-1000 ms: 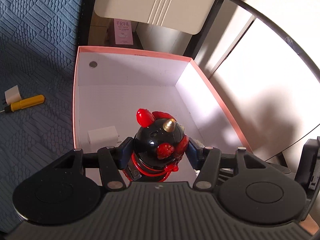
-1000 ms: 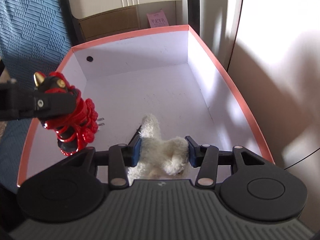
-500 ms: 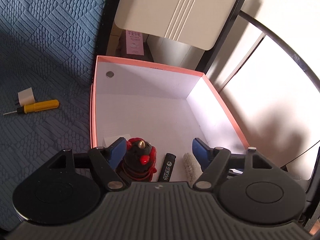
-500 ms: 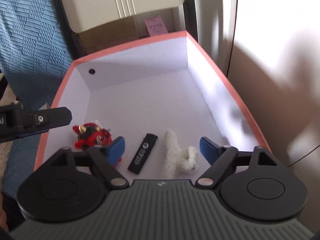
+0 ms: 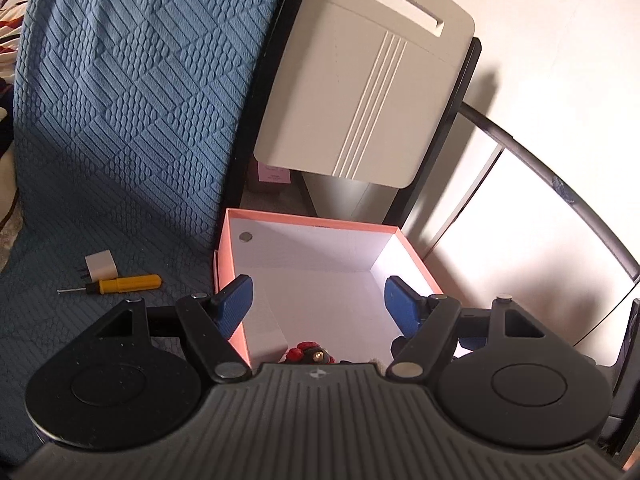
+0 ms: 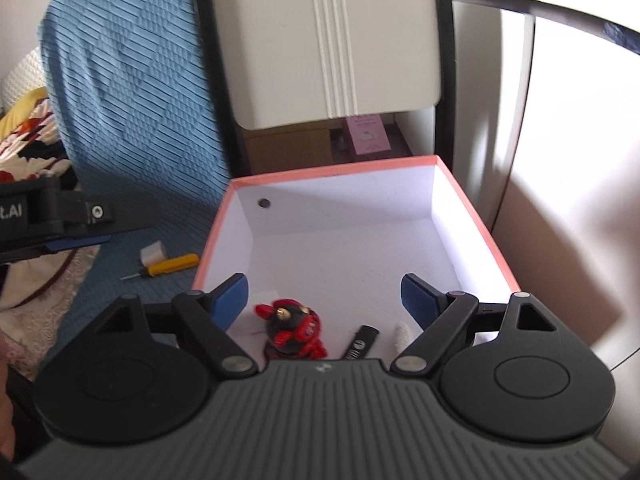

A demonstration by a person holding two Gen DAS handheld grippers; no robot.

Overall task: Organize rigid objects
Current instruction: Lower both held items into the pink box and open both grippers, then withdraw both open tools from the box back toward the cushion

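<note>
Box (image 6: 472, 236) with a salmon-pink rim and white inner walls, lid off, sits on a blue quilted cover (image 5: 132, 128), in front of a cream plastic chair back (image 5: 360, 92). A small dark round spot marks the box's far wall near its left corner. Inside, gathered at the near end, lie a red and black toy figure (image 6: 294, 330) with a gold horn, a slim black stick-shaped item (image 6: 360, 346) with white print just to its right, and at the right a strip of white fluffy material (image 6: 401, 334), mostly hidden behind the tool body. A pale white block (image 6: 266, 296) rests against the left inner wall beside the figure (its kind cannot be told). The rest of the box floor is bare white. The right gripper (image 6: 325, 300) hangs above the near end of the box, its blue-padded jaws spread wide with nothing between them. The left gripper (image 5: 318, 304) hangs over the box's near left corner, jaws likewise spread and holding nothing; in its view only the top of the toy figure (image 5: 308, 354) peeks over the tool body. Outside the box, on the cover to the left, lie a yellow-handled screwdriver (image 5: 120, 284) and, touching it, a small white plug adapter (image 5: 101, 265).
</note>
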